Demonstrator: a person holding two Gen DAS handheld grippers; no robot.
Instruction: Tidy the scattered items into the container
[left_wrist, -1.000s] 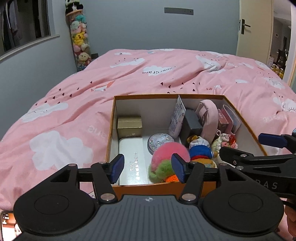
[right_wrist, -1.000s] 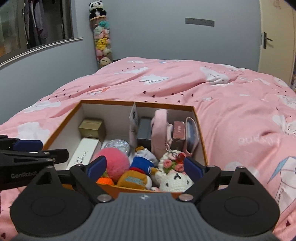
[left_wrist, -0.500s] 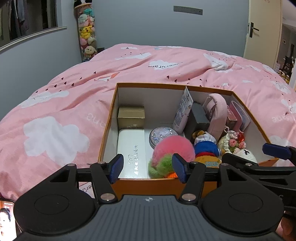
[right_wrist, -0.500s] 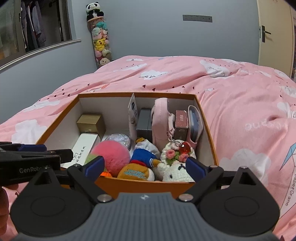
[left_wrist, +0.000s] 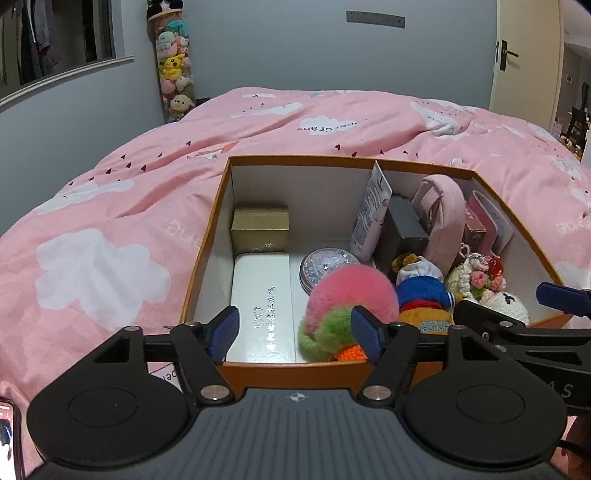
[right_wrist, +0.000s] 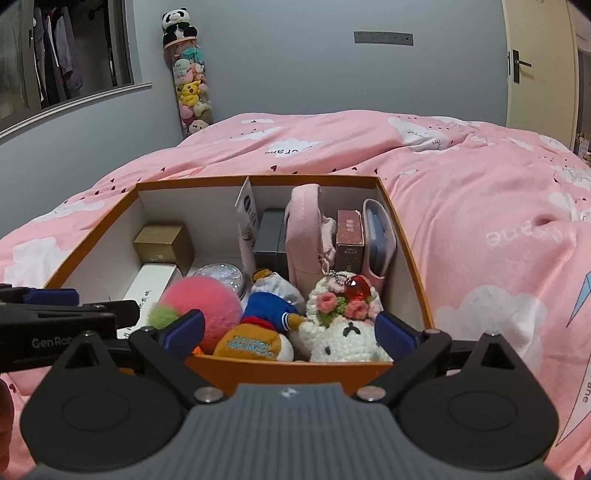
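An orange box (left_wrist: 207, 236) with white inner walls lies on the bed, filled with items. It holds a pink-and-green pompom (left_wrist: 351, 291), a white case (left_wrist: 262, 295), a gold box (left_wrist: 260, 229), a glitter tin (left_wrist: 325, 264), a blue-clad plush (right_wrist: 273, 314), a crochet bunny (right_wrist: 343, 332) and a pink pouch (right_wrist: 303, 229). My left gripper (left_wrist: 294, 332) hovers over the near rim, its jaws opening with nothing gripped. Beside it, my right gripper (right_wrist: 290, 328) hangs over the same rim (right_wrist: 295, 363). Its jaws are also opening, and the pads touch nothing.
A pink cloud-print duvet (left_wrist: 110, 229) surrounds the box on all sides. A phone (left_wrist: 7, 439) shows at the lower left edge. A column of plush toys (right_wrist: 190, 85) stands against the grey far wall, and a door (right_wrist: 535, 66) is at the right.
Both grippers have sunk a little toward the box, which now looks larger. Their blue pads stand slightly wider apart than before. The items in the box have not moved.
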